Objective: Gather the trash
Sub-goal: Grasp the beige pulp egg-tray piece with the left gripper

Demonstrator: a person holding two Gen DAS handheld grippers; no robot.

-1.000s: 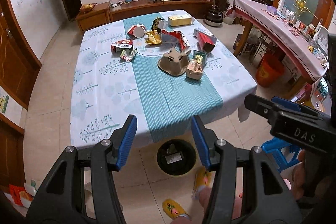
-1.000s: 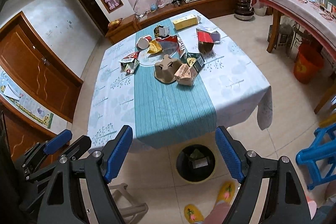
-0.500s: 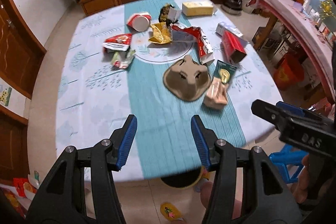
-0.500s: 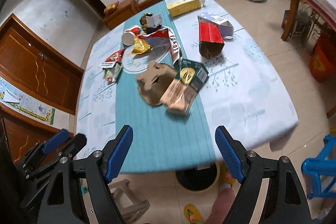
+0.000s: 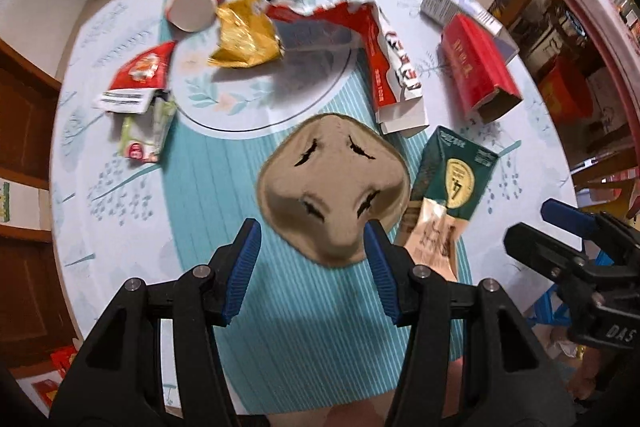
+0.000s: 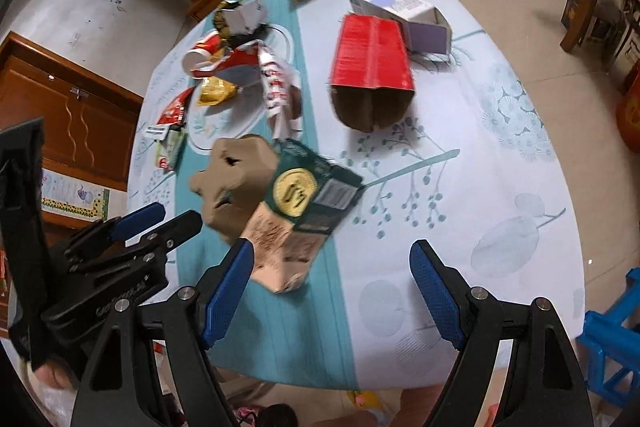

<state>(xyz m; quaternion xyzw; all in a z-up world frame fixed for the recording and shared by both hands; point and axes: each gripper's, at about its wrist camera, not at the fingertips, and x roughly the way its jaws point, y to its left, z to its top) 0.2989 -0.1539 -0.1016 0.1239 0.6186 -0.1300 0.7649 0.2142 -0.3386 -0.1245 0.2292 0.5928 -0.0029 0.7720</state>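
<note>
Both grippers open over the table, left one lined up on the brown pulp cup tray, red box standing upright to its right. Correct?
Not quite: the red box lies on its side, its open end facing the camera, as the right wrist view shows. The rest holds: left gripper and right gripper are open, with the left lined up on the brown pulp cup tray.
</note>
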